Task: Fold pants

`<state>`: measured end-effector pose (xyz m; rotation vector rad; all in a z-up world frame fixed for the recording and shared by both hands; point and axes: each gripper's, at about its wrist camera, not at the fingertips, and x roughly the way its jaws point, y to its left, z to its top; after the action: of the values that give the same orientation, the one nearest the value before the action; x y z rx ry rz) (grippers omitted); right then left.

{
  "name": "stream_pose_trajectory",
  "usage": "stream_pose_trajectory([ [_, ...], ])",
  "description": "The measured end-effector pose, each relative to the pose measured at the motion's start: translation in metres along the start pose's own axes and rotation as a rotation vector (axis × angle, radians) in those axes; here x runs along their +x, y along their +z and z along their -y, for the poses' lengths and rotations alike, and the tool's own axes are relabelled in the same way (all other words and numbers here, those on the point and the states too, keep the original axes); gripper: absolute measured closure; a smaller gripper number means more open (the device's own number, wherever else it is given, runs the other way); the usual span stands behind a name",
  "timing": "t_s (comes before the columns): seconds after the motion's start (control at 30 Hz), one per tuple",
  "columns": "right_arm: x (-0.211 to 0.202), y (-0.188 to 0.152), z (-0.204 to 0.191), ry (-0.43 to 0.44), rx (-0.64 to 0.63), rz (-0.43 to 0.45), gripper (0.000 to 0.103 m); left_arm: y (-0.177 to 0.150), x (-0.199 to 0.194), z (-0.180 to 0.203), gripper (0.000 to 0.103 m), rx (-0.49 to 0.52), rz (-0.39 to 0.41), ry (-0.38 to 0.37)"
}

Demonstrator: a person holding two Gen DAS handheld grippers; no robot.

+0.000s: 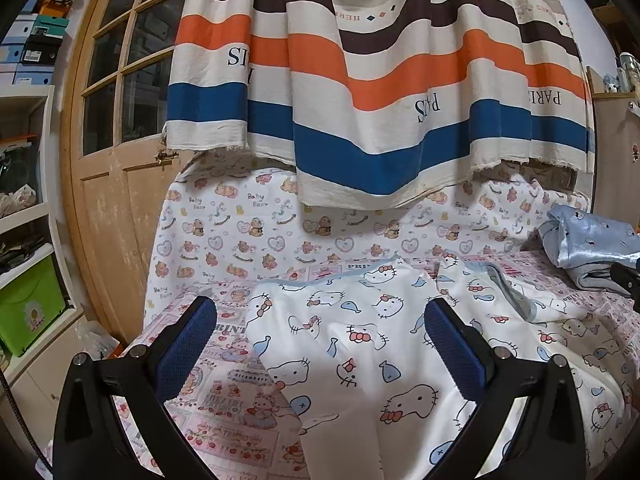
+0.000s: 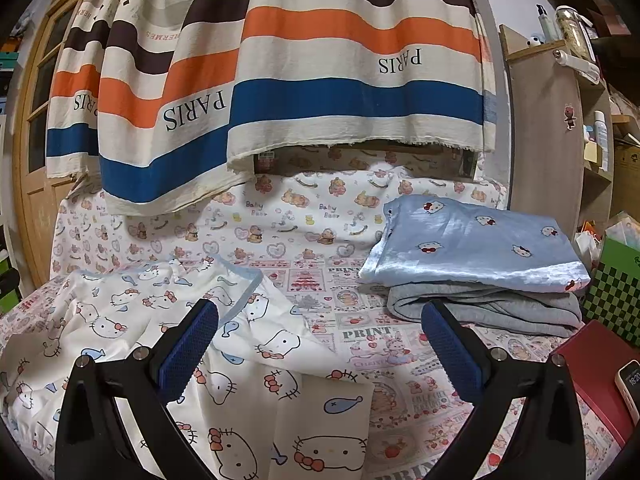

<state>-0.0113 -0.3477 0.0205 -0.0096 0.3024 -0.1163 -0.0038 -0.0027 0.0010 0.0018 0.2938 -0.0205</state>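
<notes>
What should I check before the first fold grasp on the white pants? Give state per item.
1. Left gripper open, nothing between the fingers: ok.
2. Right gripper open, nothing held: ok.
3. White cat-print pants lying spread out on the bed cover: ok.
4. Pants flat, free of wrinkles: not ok, the blue-trimmed edge is turned over and rumpled.
5. Folded stack, blue satin piece on grey garment, apart from the pants: ok.
6. Red box with phone beside the right gripper, clear of its path: cannot tell.
</notes>
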Motion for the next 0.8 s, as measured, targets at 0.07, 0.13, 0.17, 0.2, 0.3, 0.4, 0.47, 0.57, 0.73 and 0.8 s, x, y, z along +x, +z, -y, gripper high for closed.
stream_pose_trajectory([
  [0.07,-0.0001,-0.0001,0.0000,0.001,0.000,0.000,0.001,0.0000,0.0002,-0.0006,0.000,0.000,0.000,-0.001],
  [0.13,-0.0001,-0.0001,-0.0002,0.001,0.000,0.000,0.001,-0.0003,-0.0002,-0.0020,0.000,-0.002,0.000,0.000],
  [0.17,-0.0003,-0.0003,-0.0003,0.001,0.000,0.000,0.001,-0.0005,-0.0008,-0.0029,0.000,-0.004,0.001,0.000],
  [0.2,-0.0003,-0.0002,-0.0005,0.000,0.000,0.001,0.001,-0.0009,-0.0007,-0.0040,0.000,-0.006,0.000,0.001],
  [0.3,0.0001,-0.0002,0.0007,-0.006,0.003,-0.005,0.001,-0.0011,-0.0010,-0.0051,0.000,-0.005,0.000,0.000],
  [0.4,0.0002,0.0001,0.0011,-0.007,0.002,-0.006,0.001,-0.0009,-0.0006,-0.0045,0.000,-0.005,-0.002,0.005],
  [0.47,0.0003,0.0005,0.0011,-0.007,0.004,-0.006,0.001,-0.0010,-0.0004,-0.0068,0.000,-0.009,-0.001,0.008],
  [0.57,0.0001,0.0006,0.0011,-0.007,0.003,-0.005,0.001,-0.0014,-0.0010,-0.0072,0.000,-0.007,-0.002,0.011],
  [0.73,0.0005,0.0009,0.0016,-0.007,0.004,-0.006,0.001,-0.0009,-0.0016,-0.0092,0.000,-0.010,-0.003,0.016],
  [0.8,0.0006,0.0006,0.0013,-0.007,0.004,-0.006,0.001,-0.0003,-0.0012,-0.0087,0.000,-0.010,-0.005,0.016],
])
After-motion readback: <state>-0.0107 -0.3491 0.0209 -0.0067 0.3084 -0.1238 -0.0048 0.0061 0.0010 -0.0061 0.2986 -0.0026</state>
